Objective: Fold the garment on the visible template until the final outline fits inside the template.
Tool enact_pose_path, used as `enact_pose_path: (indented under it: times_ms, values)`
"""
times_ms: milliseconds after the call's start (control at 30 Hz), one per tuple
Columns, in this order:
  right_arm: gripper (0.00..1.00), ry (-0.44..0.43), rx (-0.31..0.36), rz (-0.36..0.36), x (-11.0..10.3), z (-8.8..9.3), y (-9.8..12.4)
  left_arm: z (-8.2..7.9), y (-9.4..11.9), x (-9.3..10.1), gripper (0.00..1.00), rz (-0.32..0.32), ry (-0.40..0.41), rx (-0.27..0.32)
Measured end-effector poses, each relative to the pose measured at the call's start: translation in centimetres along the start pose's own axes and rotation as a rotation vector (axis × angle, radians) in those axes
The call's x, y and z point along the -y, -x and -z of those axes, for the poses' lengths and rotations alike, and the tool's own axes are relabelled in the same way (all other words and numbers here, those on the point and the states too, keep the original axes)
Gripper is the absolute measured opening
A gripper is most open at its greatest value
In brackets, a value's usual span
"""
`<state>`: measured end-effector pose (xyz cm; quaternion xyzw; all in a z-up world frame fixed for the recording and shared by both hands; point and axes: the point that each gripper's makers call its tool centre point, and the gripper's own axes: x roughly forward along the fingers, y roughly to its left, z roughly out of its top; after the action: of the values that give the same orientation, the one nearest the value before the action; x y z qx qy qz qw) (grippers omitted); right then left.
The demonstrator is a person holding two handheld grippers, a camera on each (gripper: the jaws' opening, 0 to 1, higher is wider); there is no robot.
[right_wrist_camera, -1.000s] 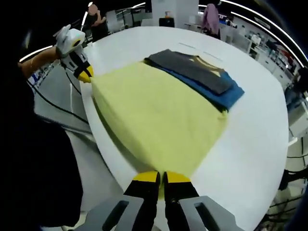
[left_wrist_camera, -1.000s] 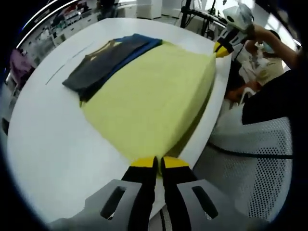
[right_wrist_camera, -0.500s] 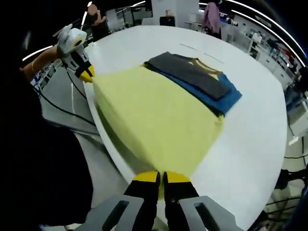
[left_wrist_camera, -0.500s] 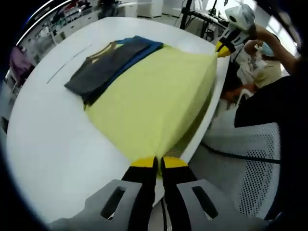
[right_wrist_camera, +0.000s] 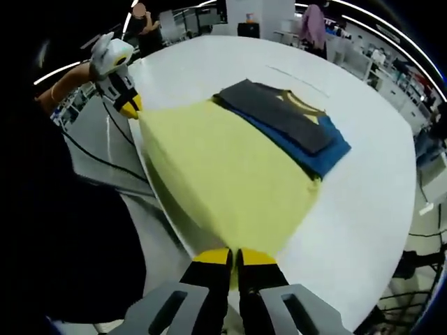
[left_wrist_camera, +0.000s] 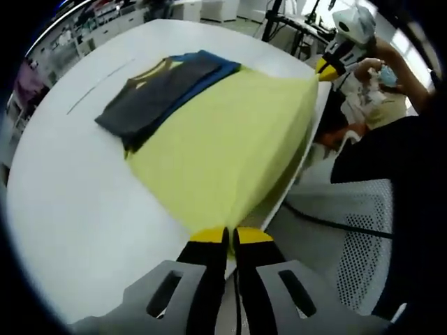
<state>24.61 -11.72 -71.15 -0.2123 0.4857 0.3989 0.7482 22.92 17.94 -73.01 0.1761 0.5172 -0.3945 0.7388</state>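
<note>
Left gripper view: fingers (left_wrist_camera: 230,237) pinch garment (left_wrist_camera: 223,146) corner.

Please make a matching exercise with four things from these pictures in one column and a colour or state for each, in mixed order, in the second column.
Things:
1. shirt held at two corners
2. folded top on the pile
3. folded garment under it
4. table

Colour or state:
a. blue
b. white
c. yellow, stretched between both hand-held grippers
d. dark grey

Pairs: 1-c, 2-d, 3-a, 4-b
</note>
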Motion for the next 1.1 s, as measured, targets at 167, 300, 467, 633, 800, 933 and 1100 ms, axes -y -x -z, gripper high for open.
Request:
enact_pose_path:
  times_ms: [167,300,467,633,800,933,1100]
  values:
    - [0.0,0.017,0.004,0.003,-0.1,-0.6,0.4,-0.1,0.3,-0.4,0.01,-0.008,0.014,0.004]
    - [0.0,0.019,0.033,0.03,0.7,-1.5,0.7,-0.8,0.7,-1.1,0.01,-0.028,0.013,0.026]
    - [0.0,0.007,0.073,0.053,2.0,-2.7,1.0,-1.8,0.9,-1.8,0.01,-0.041,0.01,0.05]
    - [0.0,0.023,0.089,0.079,3.2,-3.6,1.0,-3.0,1.3,-3.0,0.01,-0.074,0.019,0.081]
    - [0.0,0.024,0.121,0.115,4.6,-5.0,1.1,-4.5,1.7,-4.4,0.01,-0.12,0.006,0.122]
    - [0.0,0.026,0.142,0.14,5.5,-6.0,1.2,-5.6,2.1,-5.5,0.0,-0.15,0.011,0.152]
    - [0.0,0.031,0.16,0.169,6.8,-7.1,1.3,-7.3,2.5,-6.9,0.0,-0.193,0.001,0.193]
